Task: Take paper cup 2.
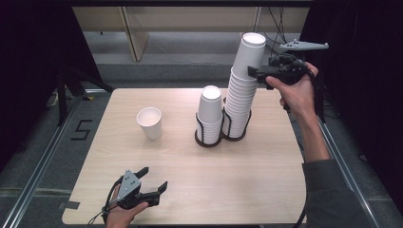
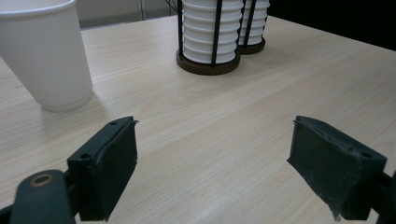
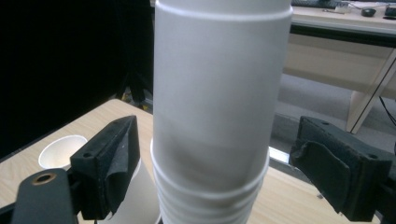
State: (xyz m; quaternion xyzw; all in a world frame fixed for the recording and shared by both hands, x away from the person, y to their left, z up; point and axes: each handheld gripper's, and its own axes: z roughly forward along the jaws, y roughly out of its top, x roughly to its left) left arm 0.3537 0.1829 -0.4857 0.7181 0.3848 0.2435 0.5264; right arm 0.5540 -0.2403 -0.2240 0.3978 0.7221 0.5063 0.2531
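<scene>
Straddling the top cup (image 3: 219,93) of the tall stack (image 1: 241,95), the right gripper (image 1: 254,72) has jaws spread, not touching.

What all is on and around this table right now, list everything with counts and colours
Single cup: one, white, upright, left of middle on the table.
Short cup stack: one, white, in the left ring of the holder.
Tall cup stack: one, white, in the right ring.
Holder: one, black wire on dark base, table middle.
Table: one, light wood.
Left gripper: black, open, near front edge, nothing between its jaws.
Right gripper: black, open, jaws either side of the tall stack's top cup.
</scene>
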